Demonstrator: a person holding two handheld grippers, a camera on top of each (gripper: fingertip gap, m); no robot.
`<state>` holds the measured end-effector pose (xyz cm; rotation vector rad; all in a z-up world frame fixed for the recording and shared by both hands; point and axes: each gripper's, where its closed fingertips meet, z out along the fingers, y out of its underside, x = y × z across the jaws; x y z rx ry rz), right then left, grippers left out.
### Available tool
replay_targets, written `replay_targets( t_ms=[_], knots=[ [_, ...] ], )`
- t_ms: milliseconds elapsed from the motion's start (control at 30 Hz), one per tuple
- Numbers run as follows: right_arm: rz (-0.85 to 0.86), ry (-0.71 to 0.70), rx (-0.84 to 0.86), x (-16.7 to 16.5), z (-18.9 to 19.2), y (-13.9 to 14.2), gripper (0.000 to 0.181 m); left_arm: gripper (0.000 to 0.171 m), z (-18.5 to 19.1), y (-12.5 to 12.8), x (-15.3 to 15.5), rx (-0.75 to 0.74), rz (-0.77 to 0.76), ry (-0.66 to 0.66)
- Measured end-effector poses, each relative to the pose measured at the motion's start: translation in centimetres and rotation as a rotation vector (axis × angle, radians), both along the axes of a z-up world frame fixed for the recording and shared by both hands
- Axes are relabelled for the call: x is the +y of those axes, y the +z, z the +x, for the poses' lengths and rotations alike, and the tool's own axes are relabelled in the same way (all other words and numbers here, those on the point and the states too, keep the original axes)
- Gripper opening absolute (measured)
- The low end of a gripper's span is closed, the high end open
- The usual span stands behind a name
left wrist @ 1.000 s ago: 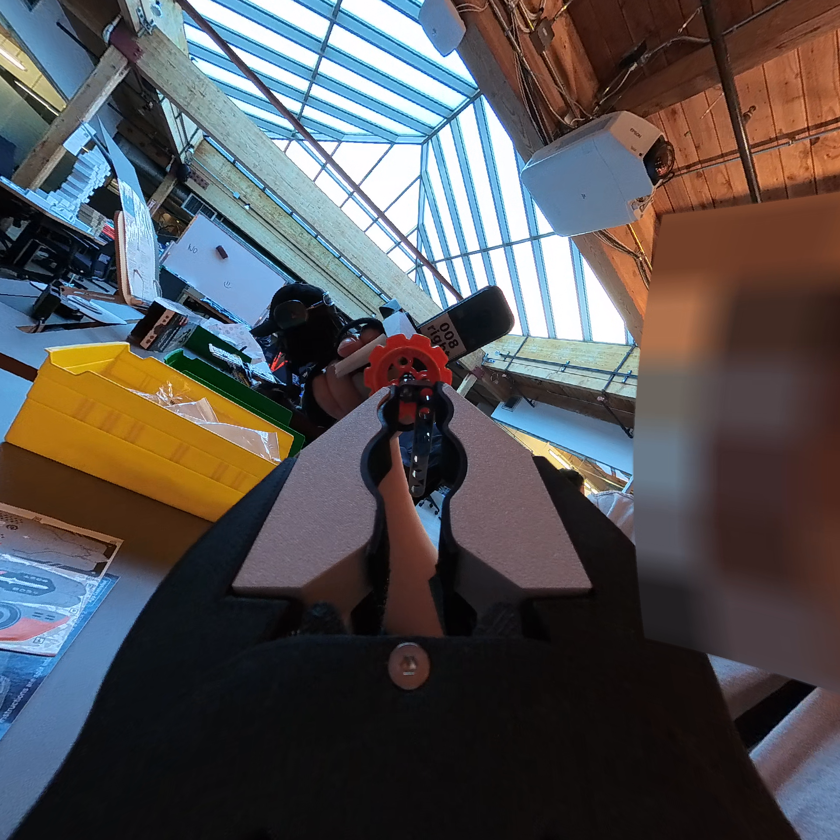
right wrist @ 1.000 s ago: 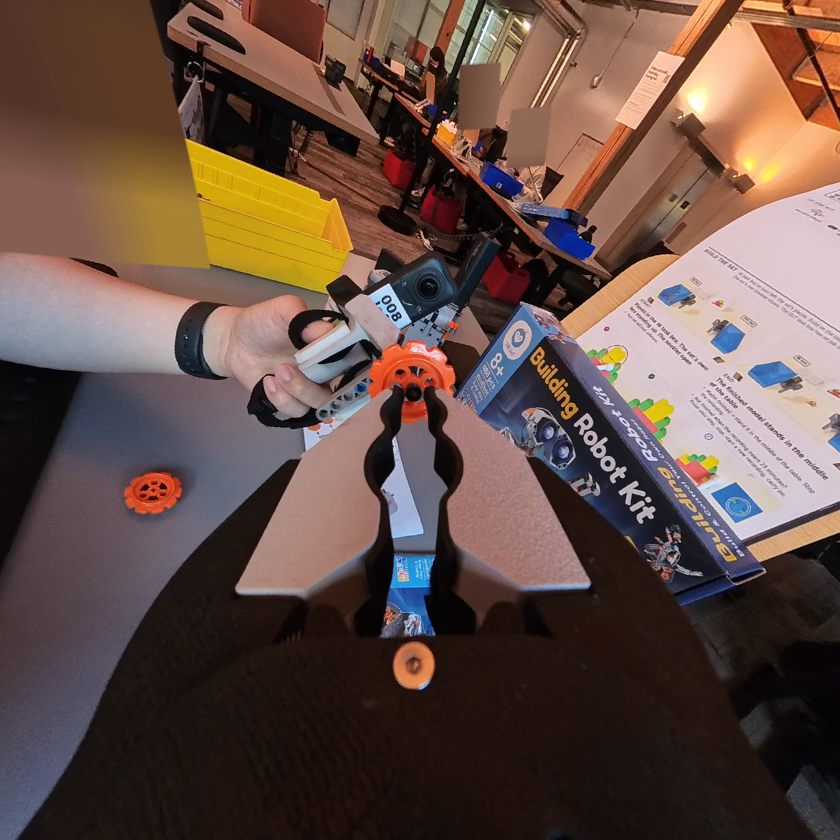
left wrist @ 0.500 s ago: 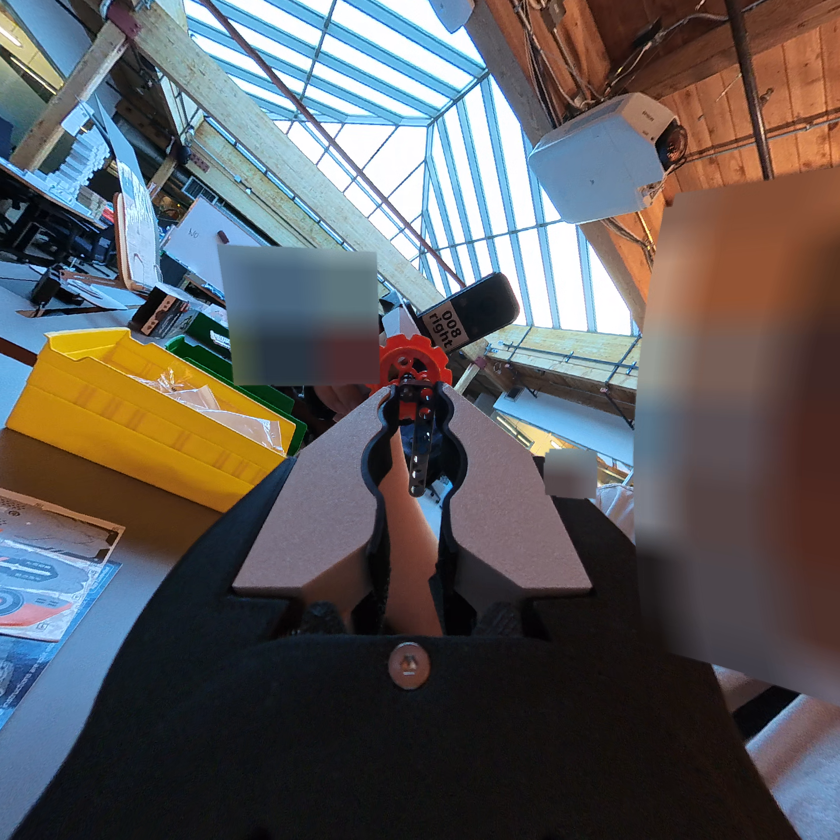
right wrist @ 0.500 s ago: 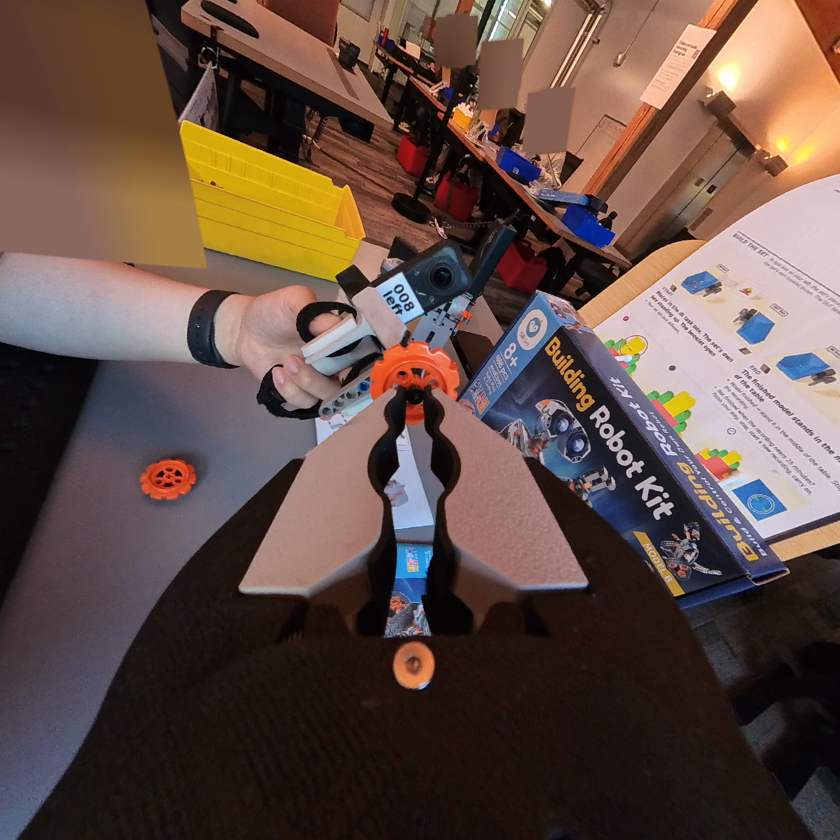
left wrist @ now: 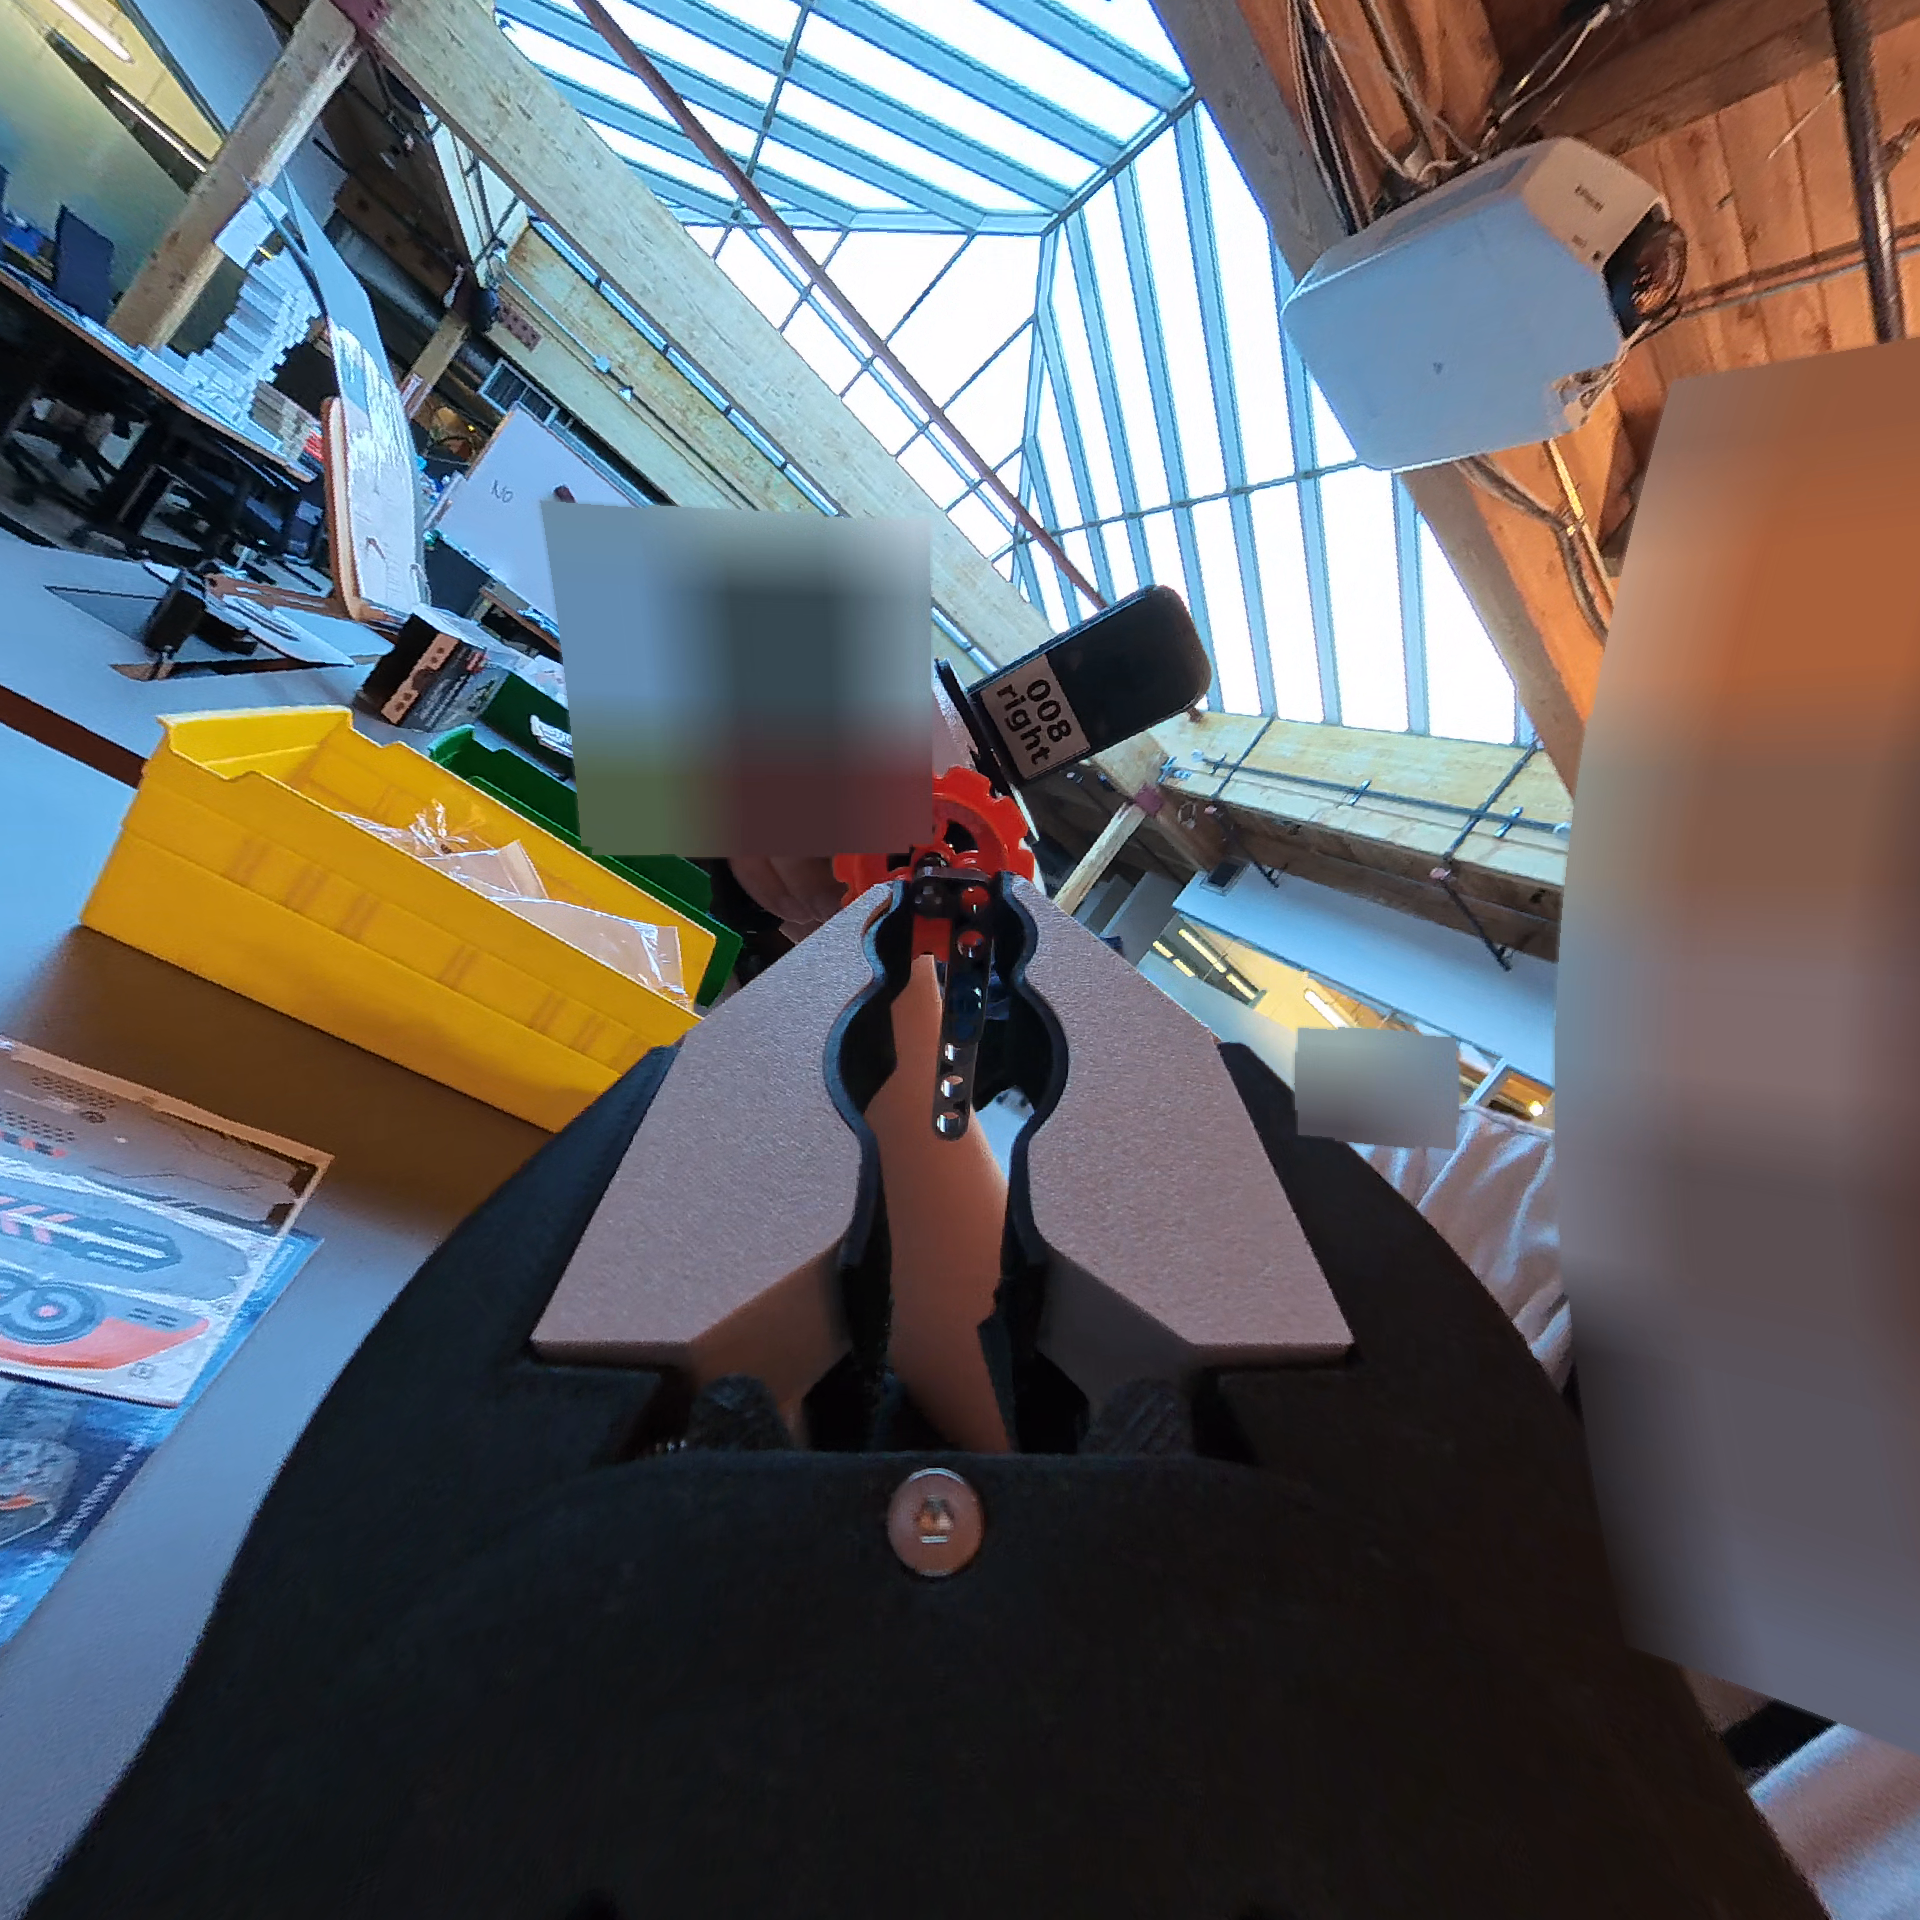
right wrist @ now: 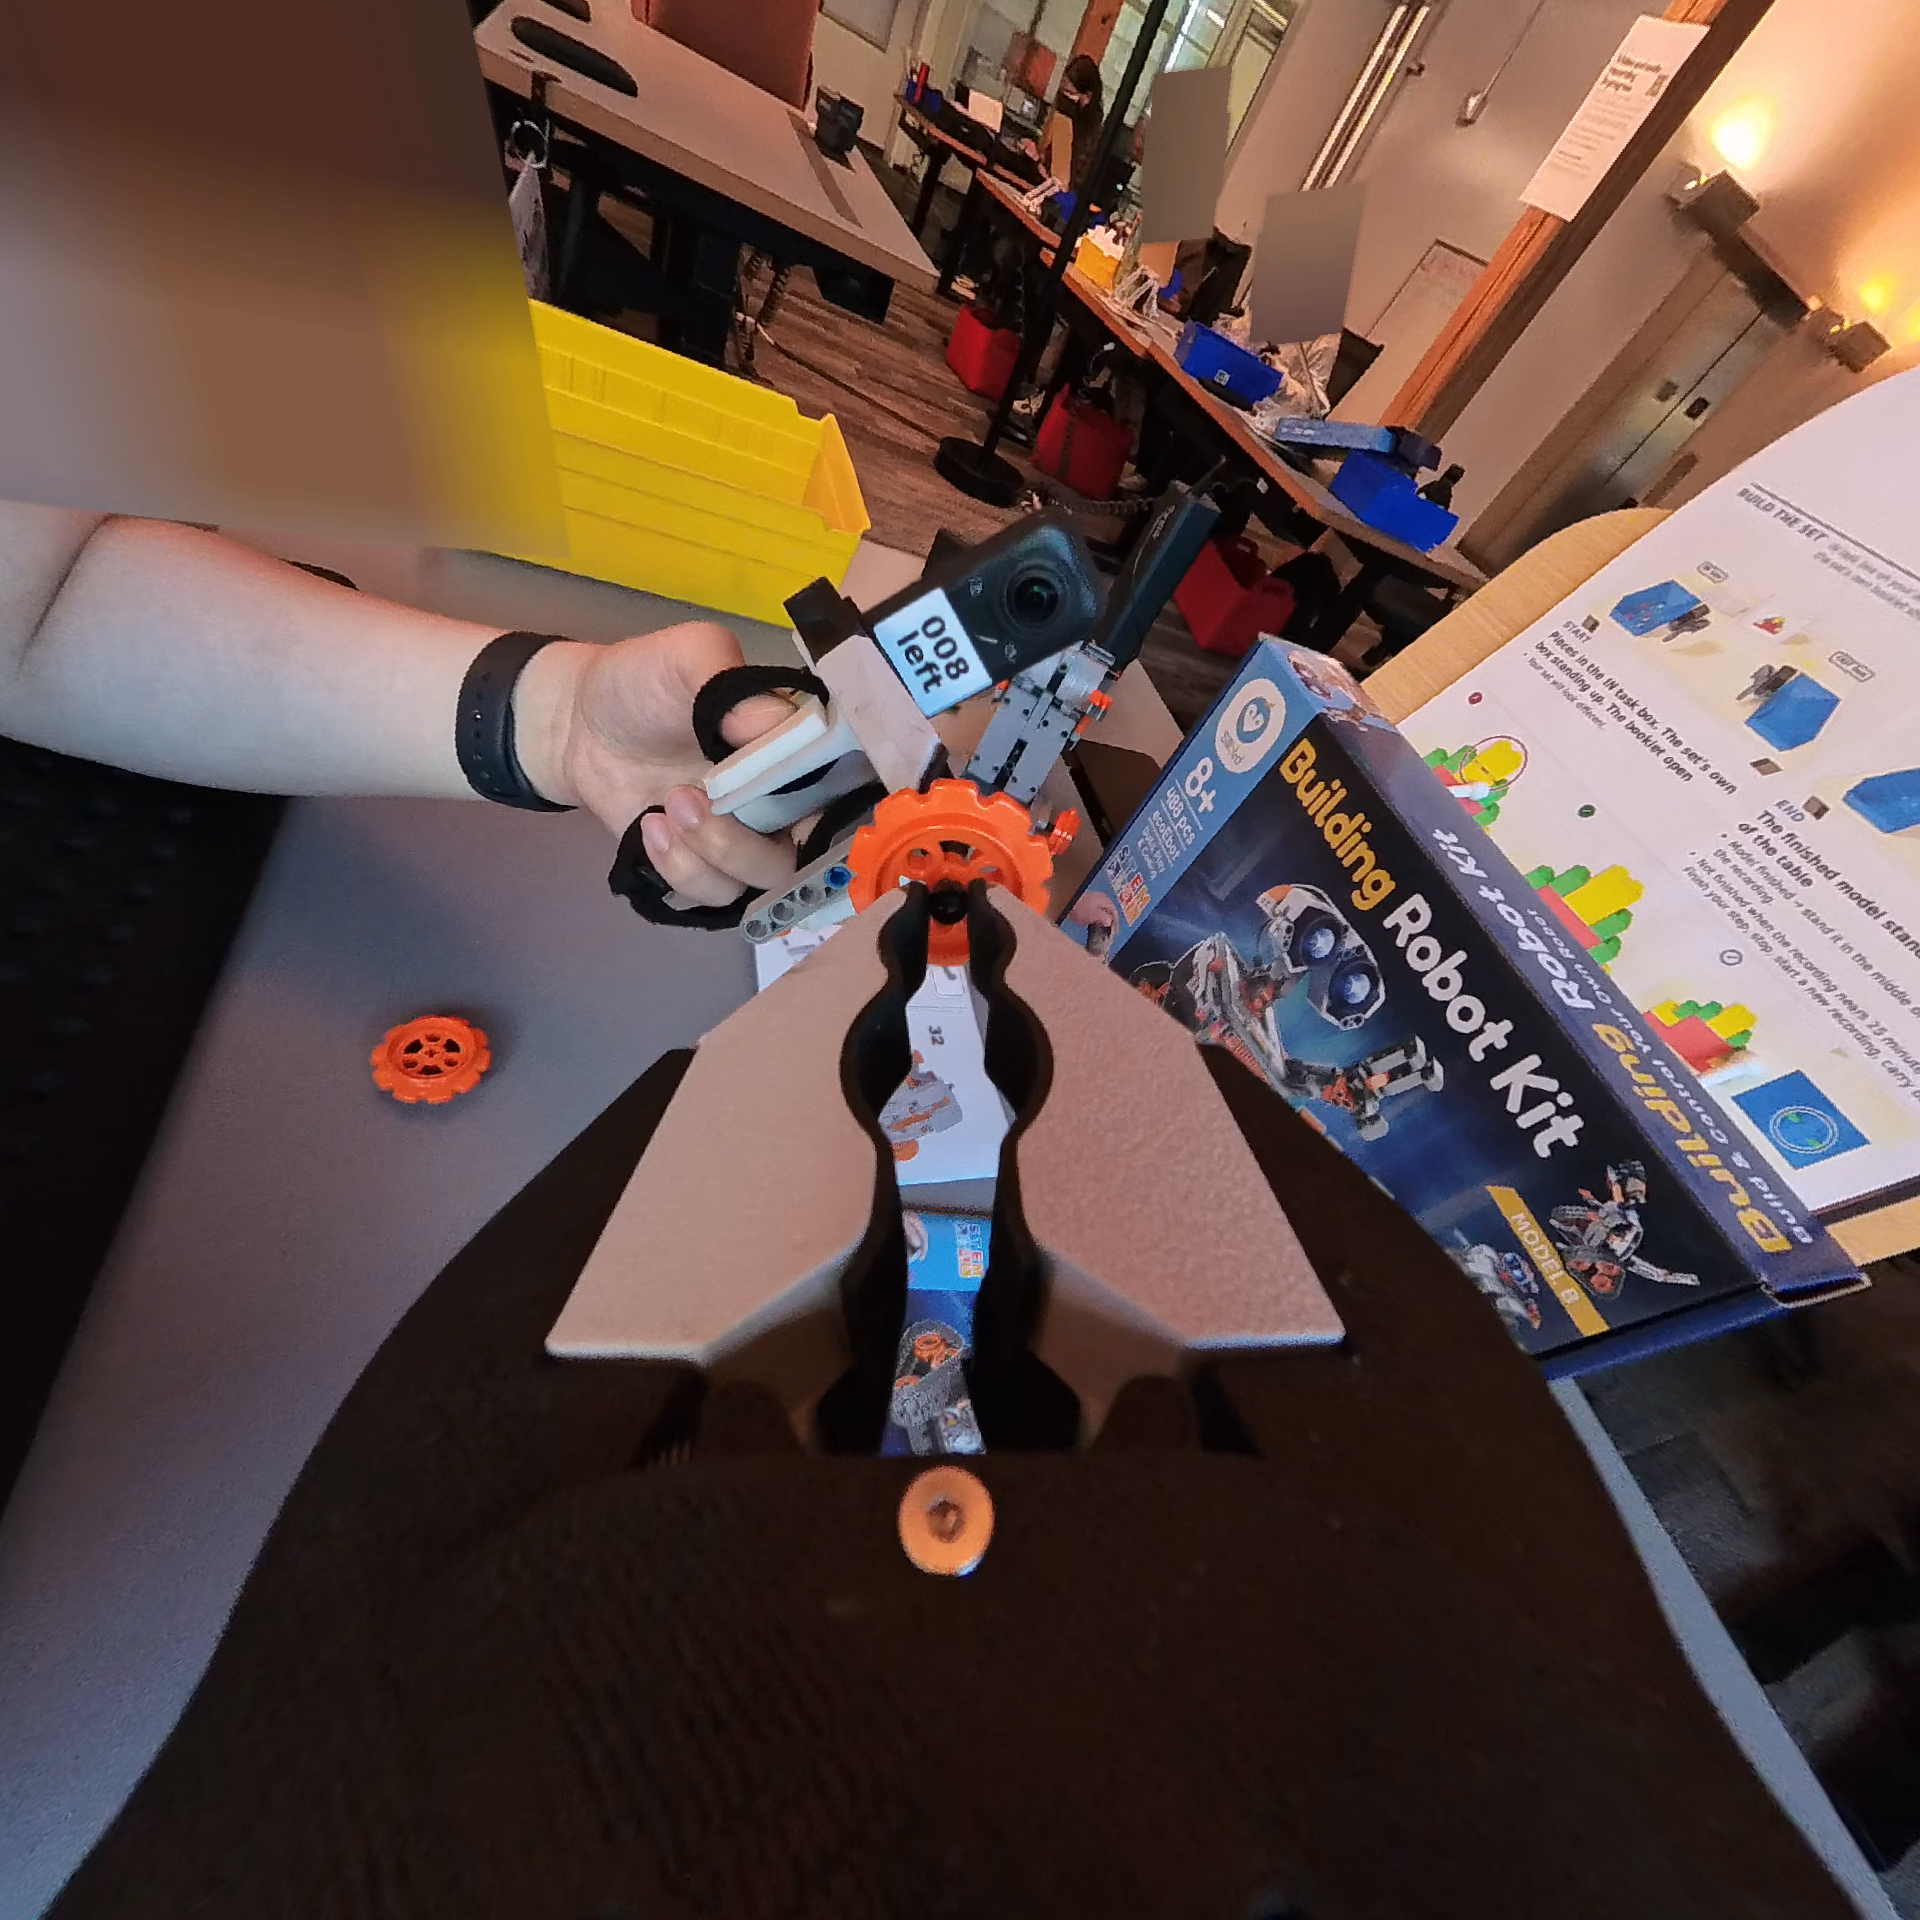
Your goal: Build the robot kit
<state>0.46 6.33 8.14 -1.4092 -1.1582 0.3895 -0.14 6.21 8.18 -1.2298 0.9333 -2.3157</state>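
Observation:
My right gripper (right wrist: 945,904) is shut on the hub of an orange gear wheel (right wrist: 951,847) and holds it above the grey table (right wrist: 260,1195). The wheel sits against a grey beam assembly (right wrist: 1039,717) held by my left gripper, whose camera (right wrist: 1023,603) and the hand on it show just behind. In the left wrist view my left gripper (left wrist: 951,888) points up and is shut on a thin dark beam with holes (left wrist: 956,1039). The orange wheel (left wrist: 982,831) and the right gripper's camera (left wrist: 1091,686) lie just beyond the tips. A second orange gear wheel (right wrist: 429,1058) lies on the table at the left.
A blue robot kit box (right wrist: 1403,987) lies at the right, next to a standing instruction board (right wrist: 1714,831). An open booklet (right wrist: 935,1101) lies under the grippers. Yellow bins (right wrist: 696,468) stand at the back, with a green one (left wrist: 623,831) beside them. Leaflets (left wrist: 104,1247) lie at the left. Left and right tips are no more than a few centimetres apart.
Both grippers stay shut and pressed together at the orange wheel. The pair has shifted slightly, and the left gripper's camera sits a little higher in the right wrist view.

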Motion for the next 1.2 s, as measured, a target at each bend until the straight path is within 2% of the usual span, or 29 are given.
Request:
replay_targets(
  t_ms=[33,533,1200],
  knots=[
    [-0.006,0.0,-0.001,0.02,0.07,-0.13,0.006,0.011,0.09,-0.12,0.02,0.0,-0.011,-0.006],
    [-0.013,-0.002,-0.038,0.39,-0.26,-1.0,0.006,0.011,-0.16,-0.87,0.39,0.054,0.025,0.0],
    [0.043,0.013,-0.013,0.09,-0.67,-0.08,0.006,0.012,-0.62,-0.19,0.07,0.025,0.038,-0.004]
  ],
)
